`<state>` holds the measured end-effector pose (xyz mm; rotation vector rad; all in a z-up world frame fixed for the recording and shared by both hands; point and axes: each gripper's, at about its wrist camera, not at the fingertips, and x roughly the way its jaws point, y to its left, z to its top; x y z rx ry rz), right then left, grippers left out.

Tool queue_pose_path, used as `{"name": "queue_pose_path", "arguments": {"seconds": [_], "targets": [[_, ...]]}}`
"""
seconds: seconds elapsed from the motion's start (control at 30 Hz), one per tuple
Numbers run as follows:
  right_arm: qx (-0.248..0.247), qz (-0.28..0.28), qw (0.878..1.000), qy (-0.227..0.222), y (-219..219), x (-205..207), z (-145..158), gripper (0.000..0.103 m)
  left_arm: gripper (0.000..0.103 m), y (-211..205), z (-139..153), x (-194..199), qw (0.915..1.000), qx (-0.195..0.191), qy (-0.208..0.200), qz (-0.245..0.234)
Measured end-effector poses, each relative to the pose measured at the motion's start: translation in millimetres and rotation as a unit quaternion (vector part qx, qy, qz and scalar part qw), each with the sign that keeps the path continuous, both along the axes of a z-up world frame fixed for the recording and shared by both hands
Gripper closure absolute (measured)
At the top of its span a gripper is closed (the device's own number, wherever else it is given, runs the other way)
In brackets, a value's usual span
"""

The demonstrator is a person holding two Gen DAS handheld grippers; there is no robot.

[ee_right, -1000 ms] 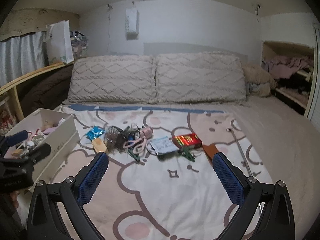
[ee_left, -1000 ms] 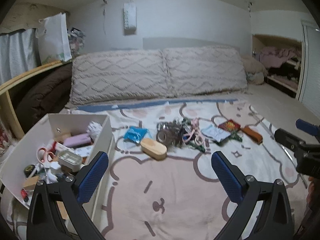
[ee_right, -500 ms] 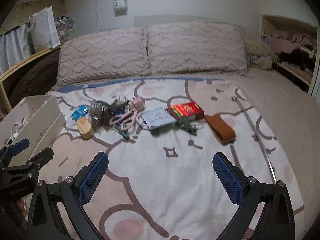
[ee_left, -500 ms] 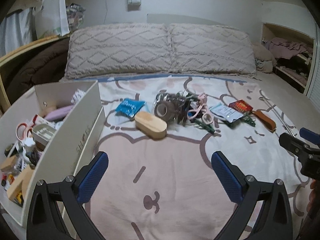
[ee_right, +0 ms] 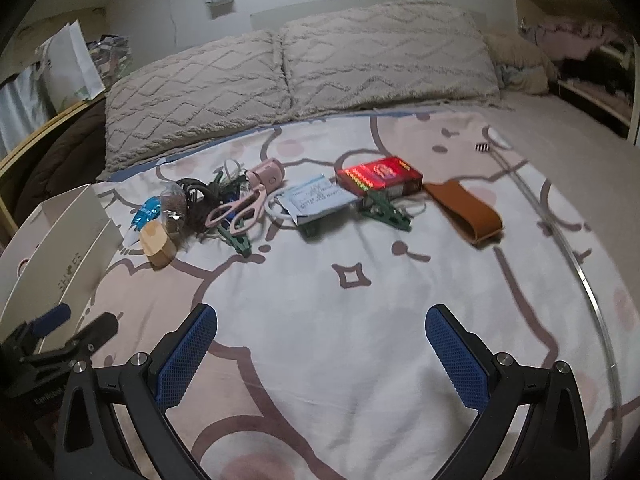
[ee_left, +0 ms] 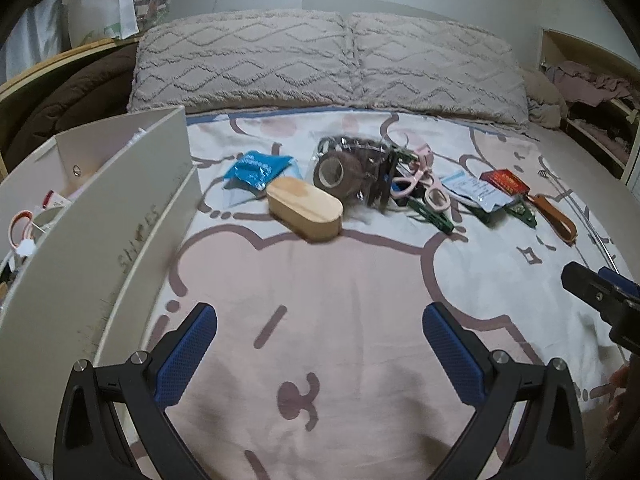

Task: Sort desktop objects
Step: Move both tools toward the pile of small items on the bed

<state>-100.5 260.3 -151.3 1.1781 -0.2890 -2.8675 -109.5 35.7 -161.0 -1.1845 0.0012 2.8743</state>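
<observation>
Both tongs, left [ee_left: 320, 344] and right [ee_right: 320, 344], gape wide, empty; wooden case [ee_left: 305, 209] at 12 o'clock, box [ee_left: 92, 220] at 9.

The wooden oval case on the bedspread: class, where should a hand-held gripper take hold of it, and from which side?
Grip the wooden oval case across its narrow width, on the two long straight sides, coming down from above. It lies flat; the rounded ends would likely slip, and the blue packet sits close behind.

two pillows [ee_left: 240, 64], one white box [ee_left: 100, 216], two green clips [ee_right: 386, 210], one pink scissors [ee_right: 240, 208]
</observation>
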Motion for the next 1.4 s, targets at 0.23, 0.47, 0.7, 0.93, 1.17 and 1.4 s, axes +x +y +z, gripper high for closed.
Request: {"name": "queue_pose_path", "arguments": {"seconds": [0.23,0.47,0.7,0.93,1.17,1.4], "targets": [[-0.039,0.016,0.999,0.001,-3,-5,-11,0.0,0.0,6,-16,-4,0.9996,-0.004,-0.028,-0.009],[-0.033,0.028,0.999,-0.012,4,-26,-12,0.0,0.0,5,-22,-6,0.9993,0.0,-0.035,-0.015],[-0.044,-0.008,0.999,-0.018,42,-53,-28,0.0,0.0,7,-32,-8,0.9982,0.002,-0.056,-0.02],[-0.043,-0.035,0.998,-0.018,66,-76,-37,0.0,0.0,8,-41,-12,0.9973,0.001,-0.071,-0.021],[-0.074,-0.003,0.997,-0.015,73,-102,-42,0.0,0.0,8,-43,-12,0.9971,-0.002,-0.074,-0.021],[-0.1,0.063,0.993,-0.013,62,-132,-43,0.0,0.0,7,-47,-16,0.9962,0.002,-0.085,-0.02]]}}
